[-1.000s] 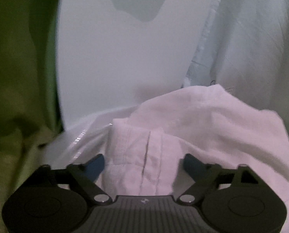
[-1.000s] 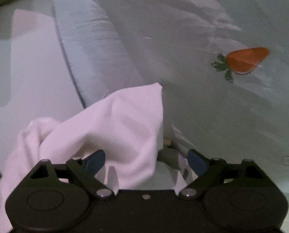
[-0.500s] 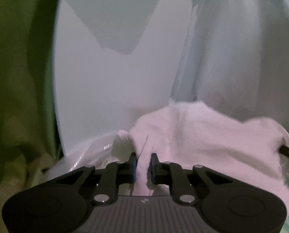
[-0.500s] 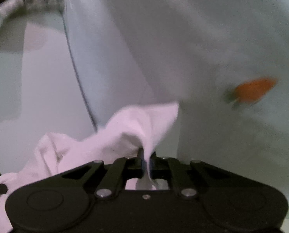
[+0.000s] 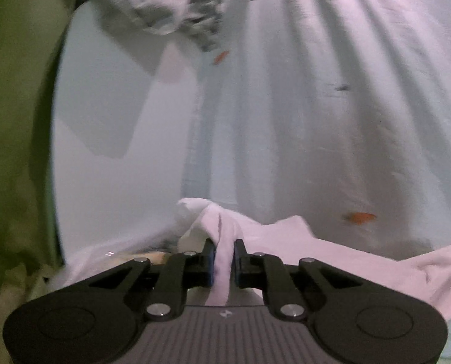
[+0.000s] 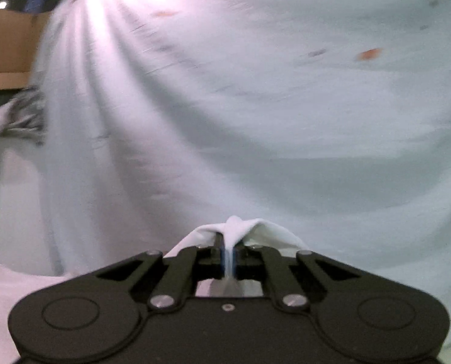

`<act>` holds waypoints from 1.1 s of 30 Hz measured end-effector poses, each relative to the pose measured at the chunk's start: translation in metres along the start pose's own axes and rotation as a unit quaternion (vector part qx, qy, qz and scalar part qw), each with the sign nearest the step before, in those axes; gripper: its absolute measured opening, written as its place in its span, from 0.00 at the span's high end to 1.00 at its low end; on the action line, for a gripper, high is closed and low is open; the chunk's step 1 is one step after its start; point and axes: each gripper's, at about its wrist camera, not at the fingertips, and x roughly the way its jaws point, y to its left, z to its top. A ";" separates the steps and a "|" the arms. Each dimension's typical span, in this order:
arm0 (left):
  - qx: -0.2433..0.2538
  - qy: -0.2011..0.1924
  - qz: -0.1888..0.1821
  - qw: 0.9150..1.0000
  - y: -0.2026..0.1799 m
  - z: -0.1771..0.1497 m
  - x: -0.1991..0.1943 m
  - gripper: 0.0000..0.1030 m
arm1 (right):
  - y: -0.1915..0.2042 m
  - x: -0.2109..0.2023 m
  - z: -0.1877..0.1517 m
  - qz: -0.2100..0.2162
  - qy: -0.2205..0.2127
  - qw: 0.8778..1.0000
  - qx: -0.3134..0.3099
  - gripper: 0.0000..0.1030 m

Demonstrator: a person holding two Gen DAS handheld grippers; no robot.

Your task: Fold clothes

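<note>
A white garment with small orange carrot prints [image 5: 359, 217] fills most of both views, hanging in long folds [image 5: 316, 106] [image 6: 256, 106]. My left gripper [image 5: 224, 253] is shut on a bunched white edge of the garment [image 5: 222, 227], which stretches off to the right. In the right wrist view my right gripper [image 6: 229, 256] is shut on another pinched bit of the white garment edge [image 6: 236, 227]. The cloth between the two grips shows as a white band [image 5: 377, 261] low in the left wrist view.
A pale table surface [image 5: 110, 188] lies left of the garment. Green fabric [image 5: 16, 121] covers the far left. A grey patterned cloth [image 5: 161, 15] [image 6: 22, 115] lies at the back. A cardboard box [image 6: 7, 45] stands at the upper left in the right wrist view.
Both grippers went from open to shut on the garment's white edge, then lifted it; the garment now hangs stretched and more of the room shows behind it.
</note>
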 end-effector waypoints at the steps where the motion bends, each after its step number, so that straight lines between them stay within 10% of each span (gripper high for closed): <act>1: 0.003 -0.002 -0.007 1.000 -0.012 -0.005 -0.009 0.87 | -0.023 -0.006 0.002 -0.022 0.000 1.000 0.007 0.96; 13: 0.027 0.058 -0.100 0.993 -0.168 -0.113 -0.091 0.87 | -0.253 -0.131 -0.019 -0.163 0.032 0.986 -0.031 0.95; 19: 0.010 0.203 -0.043 0.978 -0.191 -0.225 -0.080 0.86 | -0.319 -0.157 -0.107 -0.133 0.201 0.971 0.002 0.94; 25: 0.005 0.281 0.008 0.960 -0.182 -0.290 -0.083 0.77 | -0.355 -0.169 -0.186 -0.083 0.368 0.921 0.100 0.79; 33: 0.018 0.268 0.029 0.963 -0.190 -0.289 -0.081 0.40 | -0.407 -0.196 -0.148 -0.092 0.310 0.931 0.172 0.51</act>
